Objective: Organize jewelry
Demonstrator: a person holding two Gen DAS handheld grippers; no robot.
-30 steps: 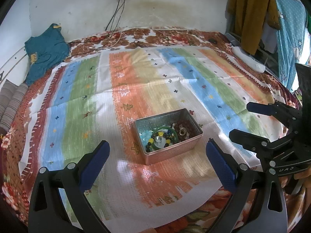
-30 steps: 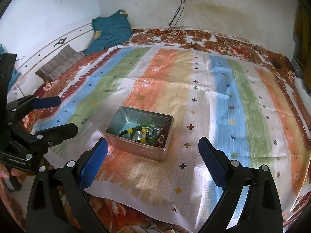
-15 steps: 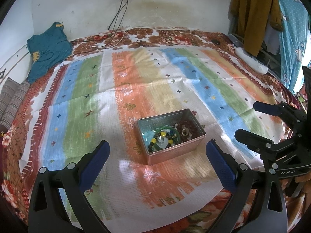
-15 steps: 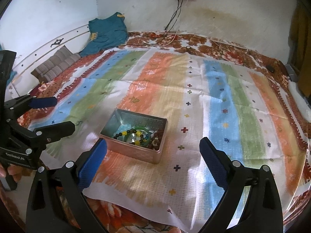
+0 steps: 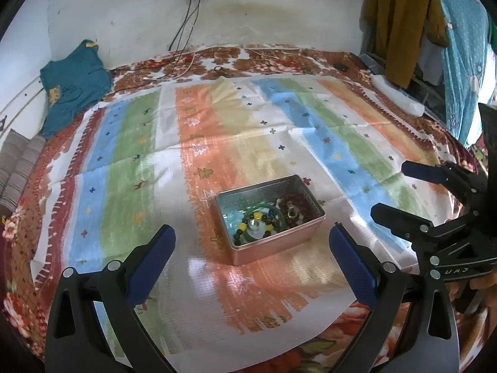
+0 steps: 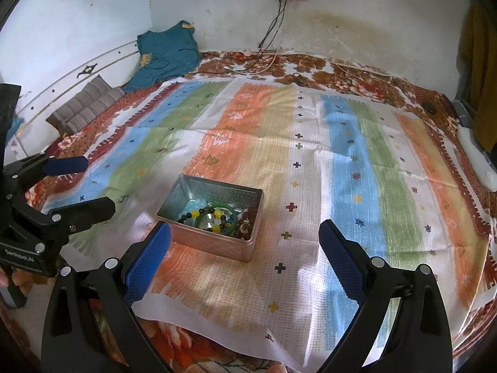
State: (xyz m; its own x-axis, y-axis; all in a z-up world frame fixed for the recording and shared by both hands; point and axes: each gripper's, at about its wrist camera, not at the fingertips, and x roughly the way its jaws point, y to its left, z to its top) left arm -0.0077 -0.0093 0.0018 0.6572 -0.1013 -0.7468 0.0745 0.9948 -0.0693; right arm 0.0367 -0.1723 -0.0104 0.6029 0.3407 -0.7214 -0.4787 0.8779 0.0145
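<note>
A small open metal tin stands on a striped cloth near its front edge. Inside lie jewelry pieces: a green bangle, a black and yellow bead bracelet and dark brown beads with a ring. My left gripper is open and empty, held above and in front of the tin. My right gripper is open and empty, just right of the tin. Each gripper shows in the other's view: the right gripper and the left gripper.
The striped cloth covers a floral bedsheet. A teal garment and striped cushions lie at the far left. Cables hang from a wall socket. Clothes hang at the right.
Both grippers have drawn back and risen a little, so the tin sits slightly farther off in both views. Both stay open and empty.
</note>
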